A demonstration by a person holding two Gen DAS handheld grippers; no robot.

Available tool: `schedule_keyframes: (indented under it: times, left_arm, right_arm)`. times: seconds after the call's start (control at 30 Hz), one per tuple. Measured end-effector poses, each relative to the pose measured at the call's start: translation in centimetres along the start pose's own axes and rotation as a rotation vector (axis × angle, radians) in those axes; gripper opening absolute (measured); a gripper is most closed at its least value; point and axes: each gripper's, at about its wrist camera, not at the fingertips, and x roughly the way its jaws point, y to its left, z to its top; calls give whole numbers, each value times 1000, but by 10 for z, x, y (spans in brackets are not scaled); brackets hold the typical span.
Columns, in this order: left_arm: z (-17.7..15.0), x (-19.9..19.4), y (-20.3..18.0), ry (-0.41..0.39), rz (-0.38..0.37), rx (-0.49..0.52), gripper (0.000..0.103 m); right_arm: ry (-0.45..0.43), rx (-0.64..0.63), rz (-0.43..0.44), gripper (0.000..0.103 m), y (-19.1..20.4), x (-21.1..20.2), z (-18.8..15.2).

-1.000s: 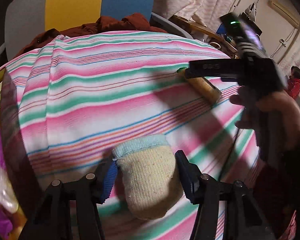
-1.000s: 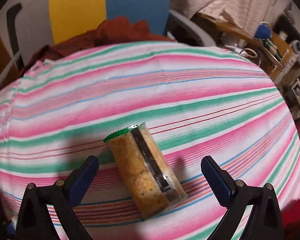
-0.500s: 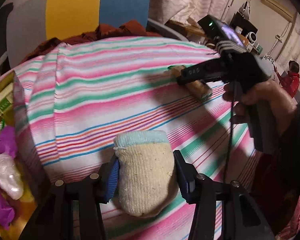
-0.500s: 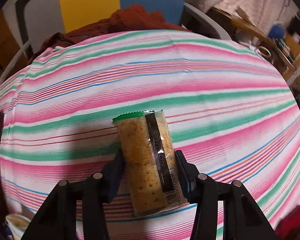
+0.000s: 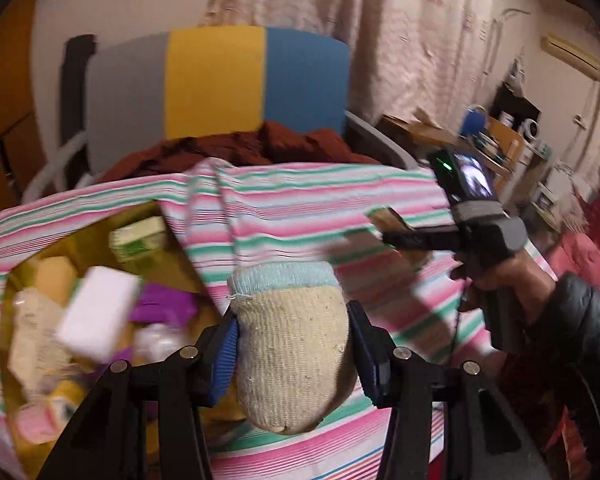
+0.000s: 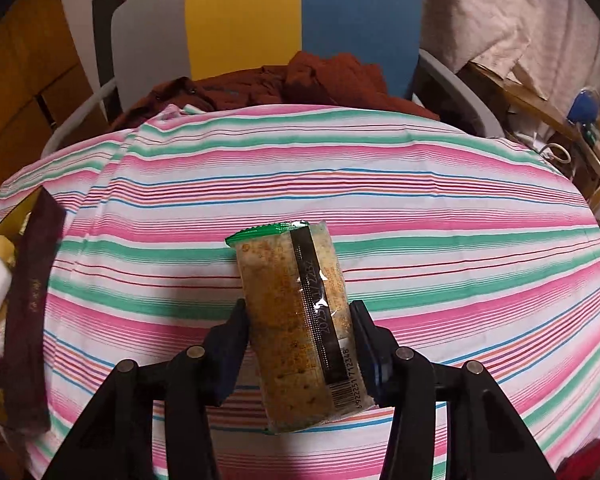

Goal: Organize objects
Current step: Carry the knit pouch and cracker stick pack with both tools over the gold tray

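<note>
Left gripper (image 5: 293, 340): its jaws are pinching a sock (image 5: 296, 344), blue pads pressing both flanks.
Sock: beige knit with a pale blue cuff, it is standing between the left jaws, cuff pointing away from them and toe hanging below them.
Right gripper (image 6: 300, 336): its jaws are pinching a cracker pack (image 6: 298, 328) near the barcode end.
Cracker pack: clear wrap with a green sealed edge and a dark strip, it is running lengthwise out from between the right jaws, green end farthest out.
Surface (image 6: 440, 216): a striped pink, green and white cloth is lying under and beyond both pairs of jaws.
Box (image 5: 80, 236): left of the left jaws, it is holding blurred items: a white block (image 5: 100, 316), something purple (image 5: 164, 304), a green-and-white packet (image 5: 140, 236).
Dark strip (image 6: 30, 312): a maroon edge is standing left of the right jaws.
Hand (image 5: 512, 280): right of and beyond the left jaws, it is gripping the right gripper's handle.
Red cloth (image 6: 300, 80): it is lying heaped past the surface's far edge.
Chair back (image 6: 300, 12): grey, yellow and blue panels are standing farthest off.
</note>
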Motion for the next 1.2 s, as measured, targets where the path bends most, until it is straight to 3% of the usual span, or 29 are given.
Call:
schedule_keyframes:
  times: [0.33,0.87,1.2]
  left_arm:
    - [-7,-30,54,-57,165,-66,51]
    - [-34,-48,110,-62,210,-183,51]
    - [-60,-86,169,-112,259,-319,51]
  right_arm:
    - [-2,-63,36,50,42,-20,4]
    - [-62,-152,244,50,165,-76,-13]
    - [-83,-175,377,50,224,-98,-42]
